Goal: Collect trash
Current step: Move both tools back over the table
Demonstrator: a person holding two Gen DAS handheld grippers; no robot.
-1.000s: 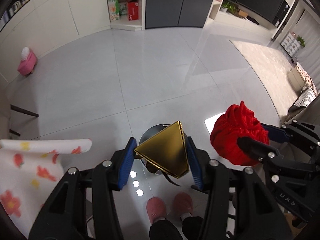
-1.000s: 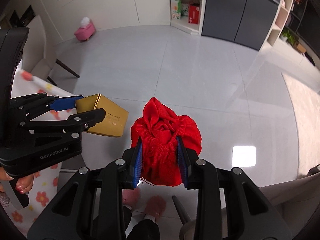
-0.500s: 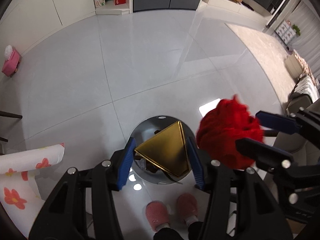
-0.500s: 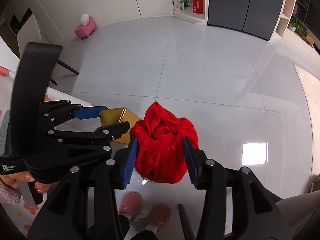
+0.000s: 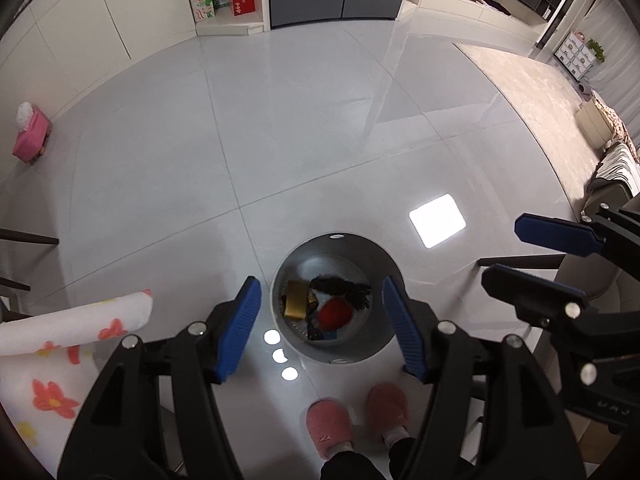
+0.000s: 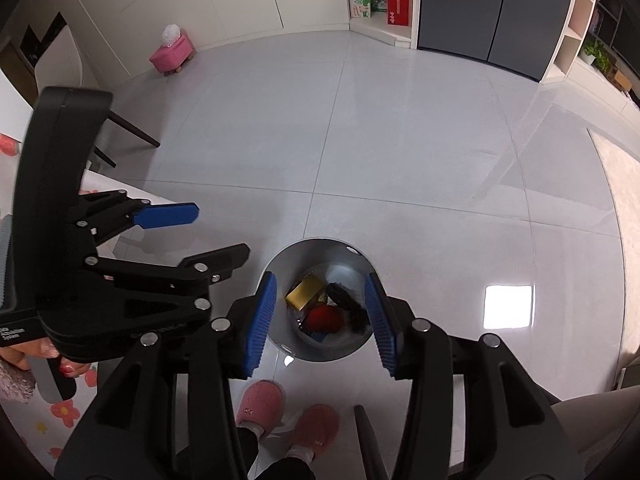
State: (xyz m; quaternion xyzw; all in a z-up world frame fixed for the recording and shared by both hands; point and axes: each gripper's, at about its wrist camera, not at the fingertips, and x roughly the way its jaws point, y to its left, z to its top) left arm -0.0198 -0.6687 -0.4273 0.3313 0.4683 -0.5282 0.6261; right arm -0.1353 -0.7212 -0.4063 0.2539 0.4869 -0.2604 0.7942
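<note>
Gold box (image 5: 295,300) and red pouch (image 5: 335,314) dropped into bin (image 5: 376,264); left gripper (image 5: 322,322), right gripper (image 6: 320,316) both wide, empty.

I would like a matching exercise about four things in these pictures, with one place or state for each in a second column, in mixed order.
Things:
1. gold rectangular box
2. pink plush slippers
3. left tool
4. pink tissue box

Places or states:
A. open, holding nothing
B. far away, beside the white cabinets
C. inside the round grey bin
D. on the floor, just below the bin in the image

Pairs: 1-C, 2-D, 3-A, 4-B
</note>
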